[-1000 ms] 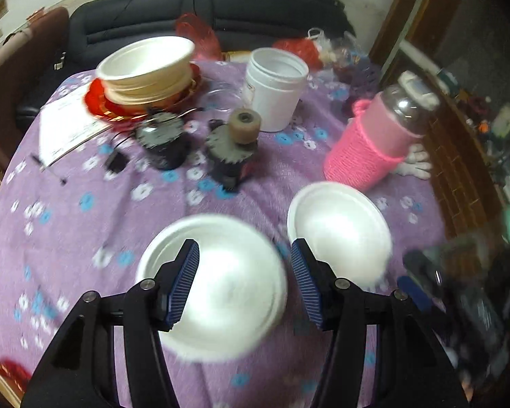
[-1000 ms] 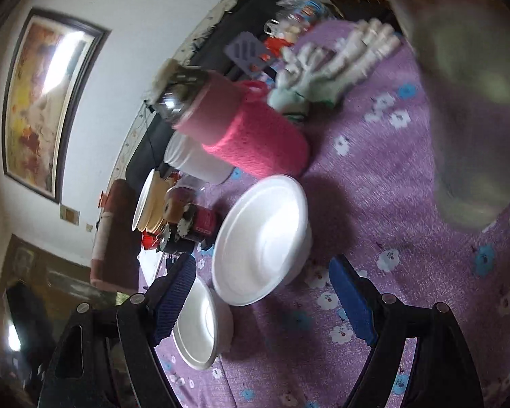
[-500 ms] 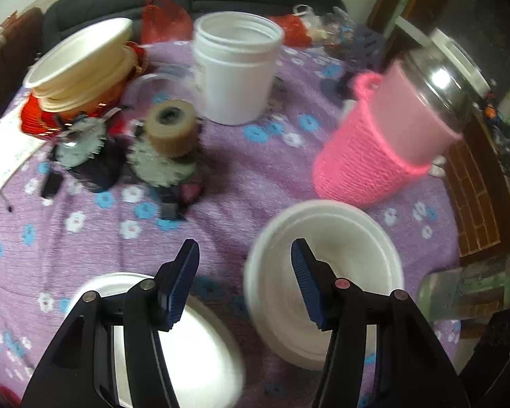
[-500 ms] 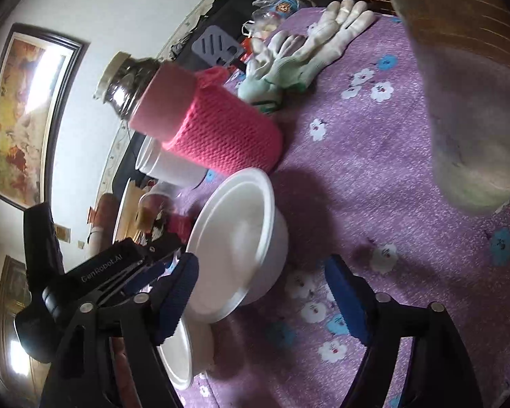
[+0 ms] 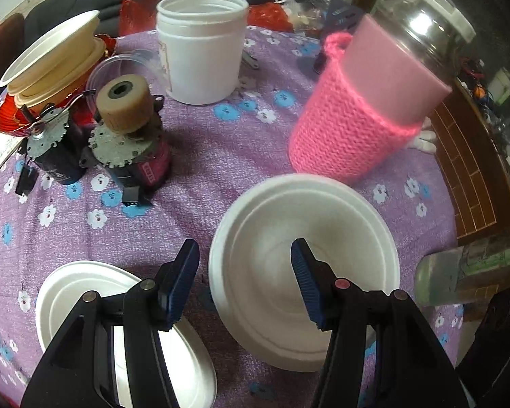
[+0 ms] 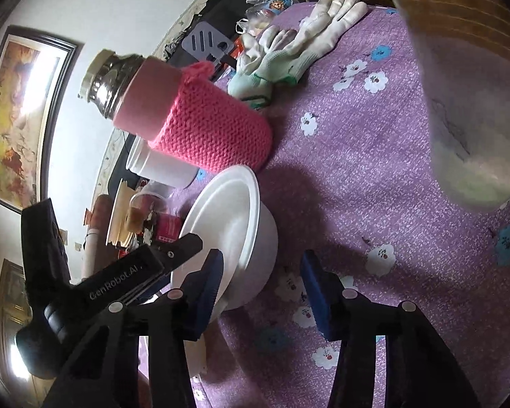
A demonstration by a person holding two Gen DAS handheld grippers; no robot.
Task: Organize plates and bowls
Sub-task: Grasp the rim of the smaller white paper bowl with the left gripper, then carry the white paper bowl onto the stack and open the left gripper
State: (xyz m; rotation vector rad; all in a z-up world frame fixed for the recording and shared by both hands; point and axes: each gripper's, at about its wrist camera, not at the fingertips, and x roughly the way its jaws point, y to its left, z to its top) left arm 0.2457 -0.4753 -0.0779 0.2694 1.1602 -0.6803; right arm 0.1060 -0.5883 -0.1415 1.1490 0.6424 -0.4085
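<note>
My right gripper (image 6: 258, 289) is closing across the near rim of the white bowl (image 6: 234, 224), pads not yet pressing; my left gripper (image 5: 244, 278) straddles its far rim, jaws apart. Squeeze gently; foam crushes. Pink-sleeved flask (image 6: 200, 125) stands just behind

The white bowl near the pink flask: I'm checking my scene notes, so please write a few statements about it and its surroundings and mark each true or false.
1. The white bowl sits upright on the purple tablecloth. True.
2. The pink knitted flask lies flat on its side. False: it stands, lid on top.
3. The white tub has no lid. True.
4. The left gripper straddles the bowl's near rim. True.
5. The gloves are inside the bowl. False: they lie on the cloth beyond the flask.
</note>
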